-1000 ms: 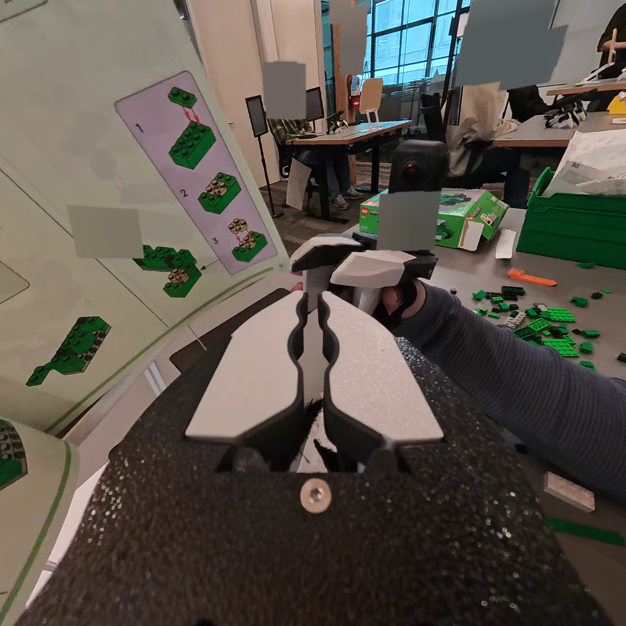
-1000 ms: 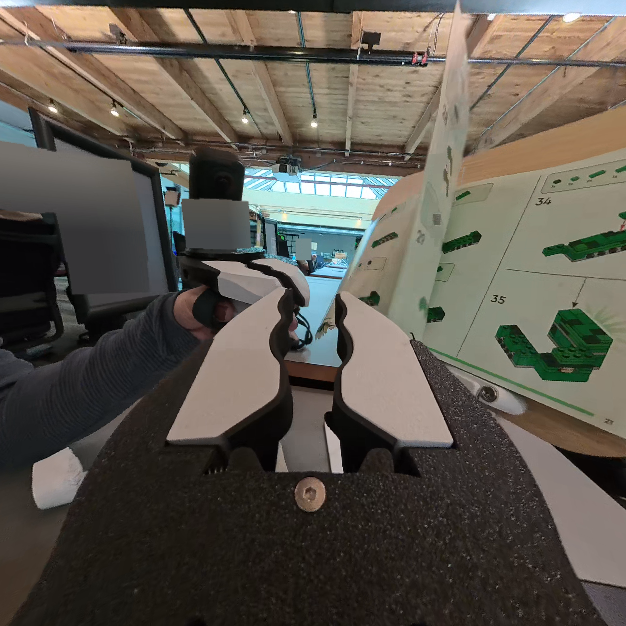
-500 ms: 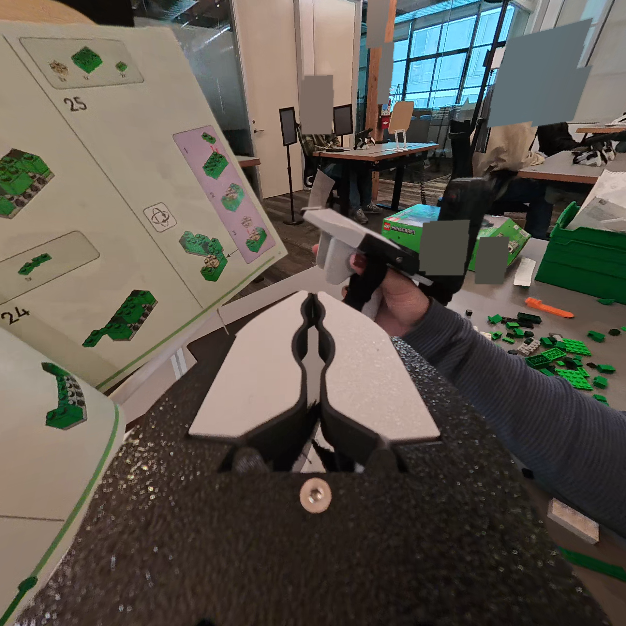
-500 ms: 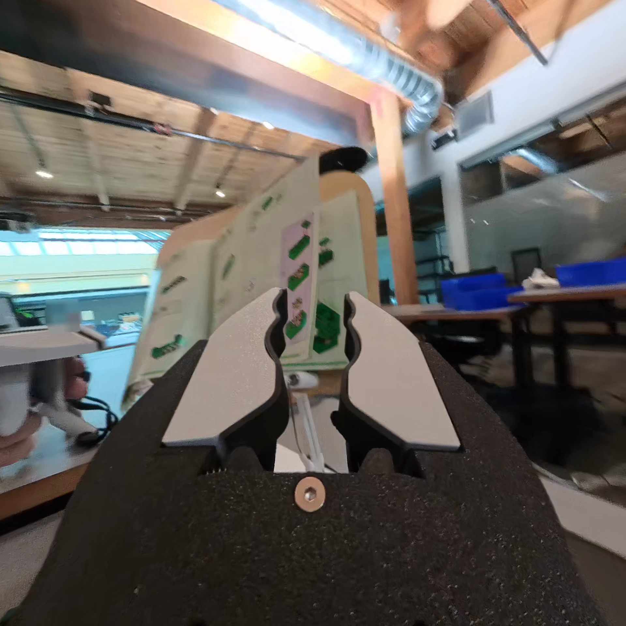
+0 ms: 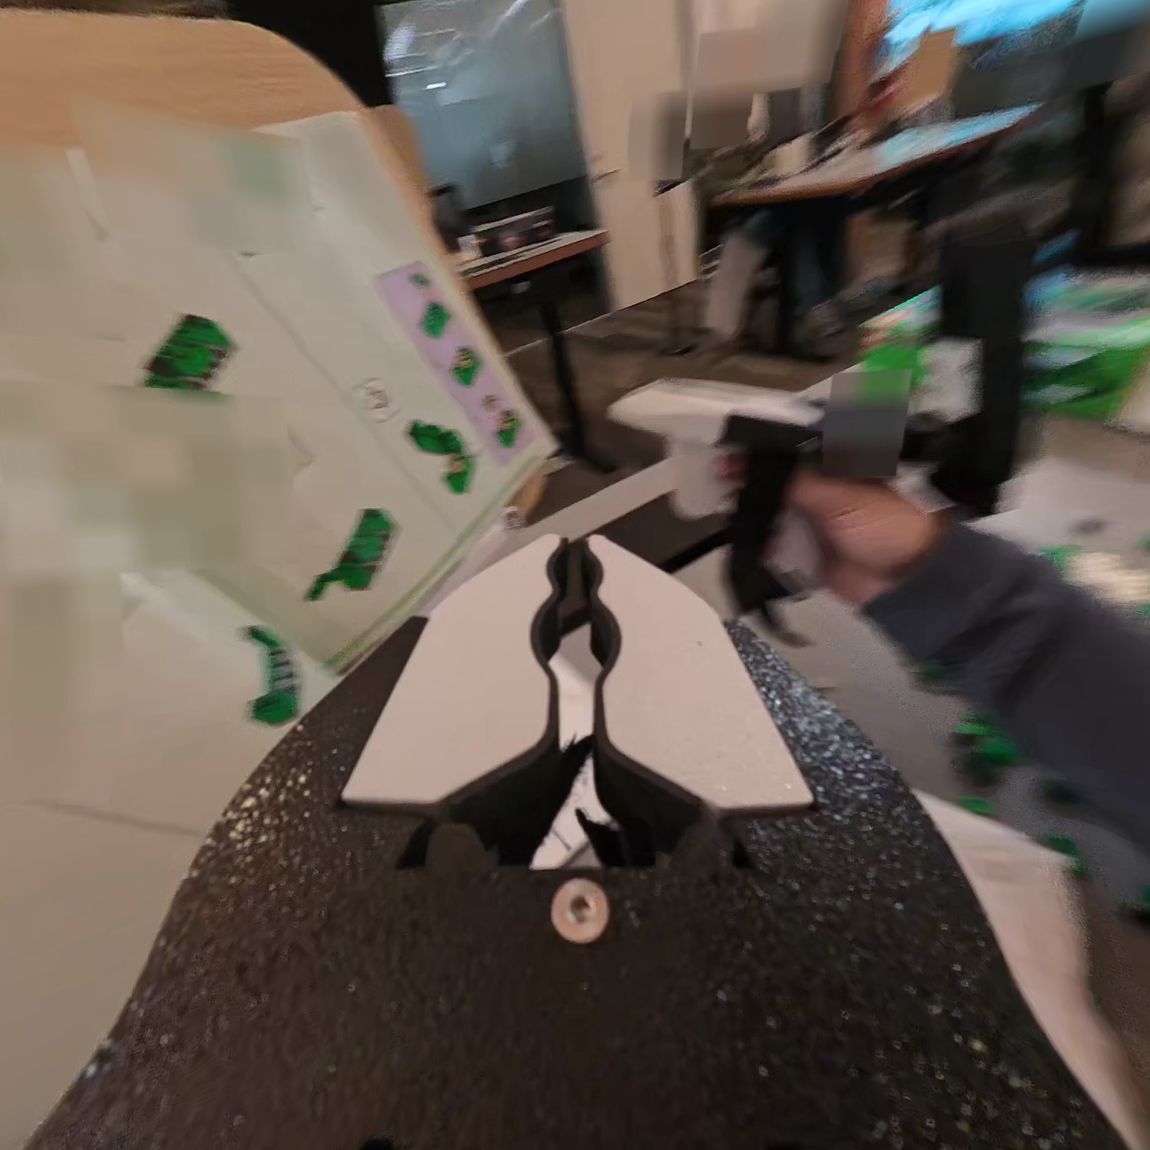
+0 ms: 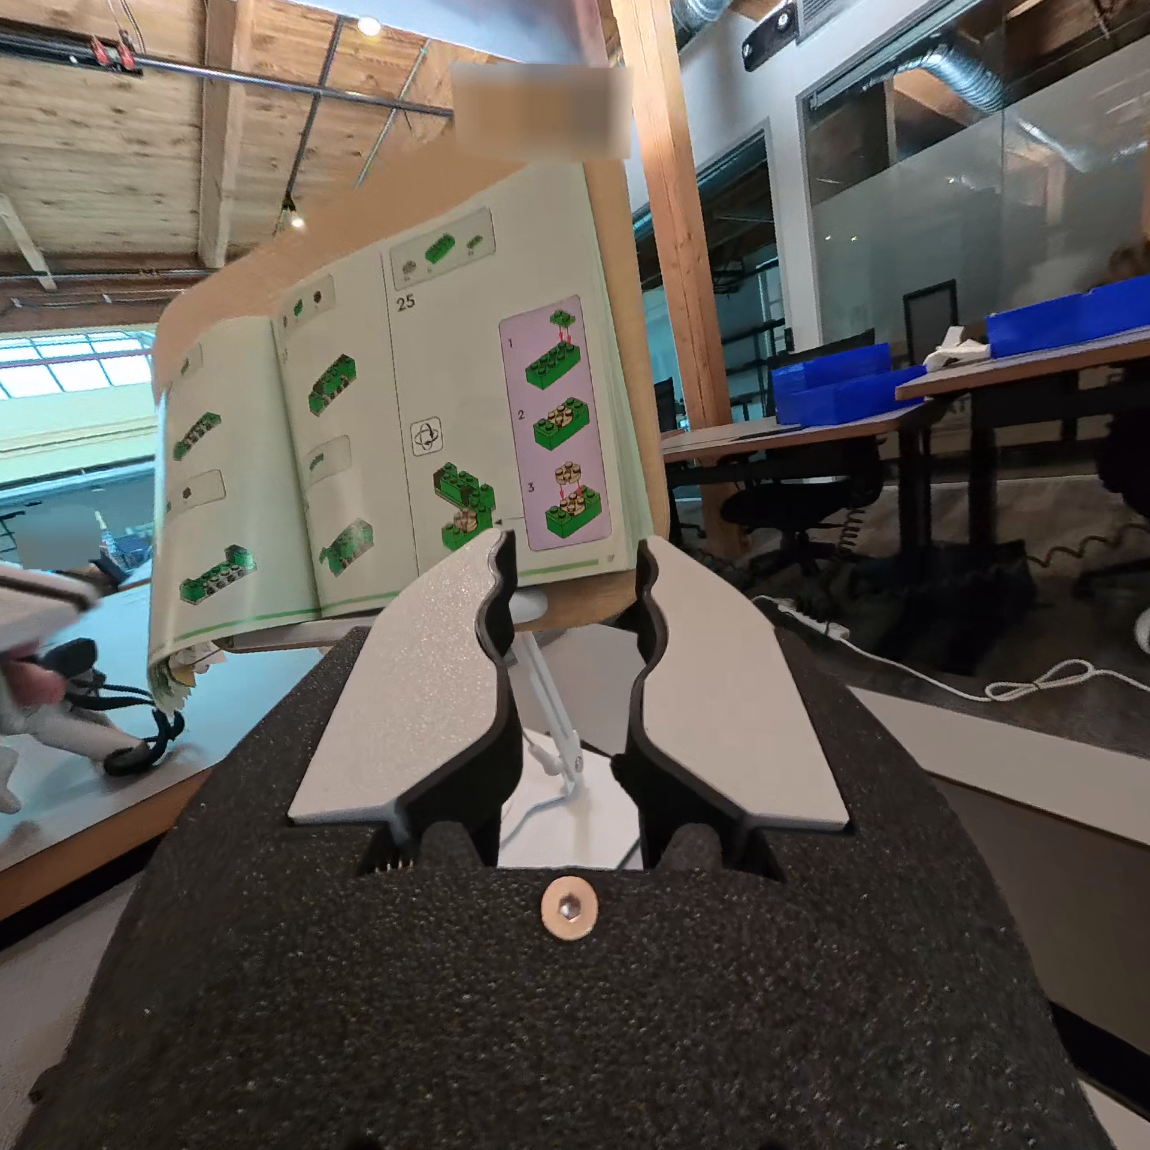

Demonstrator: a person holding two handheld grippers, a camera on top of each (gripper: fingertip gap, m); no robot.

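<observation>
The left wrist view is heavily motion-blurred: the booklet (image 5: 261, 398) and far desks smear, only the near gripper (image 5: 575, 547) stays sharp. The right wrist view is crisp and bright, lit by ceiling spots (image 6: 368, 25) and daylight at left. Wide-angle distortion bends both views' edges.

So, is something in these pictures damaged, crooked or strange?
Only small things. The instruction booklet on its wooden stand has bent, frayed page corners at its lower left. The left gripper is shut on nothing; the right gripper is open and empty. The left wrist view is too blurred to judge more.
</observation>
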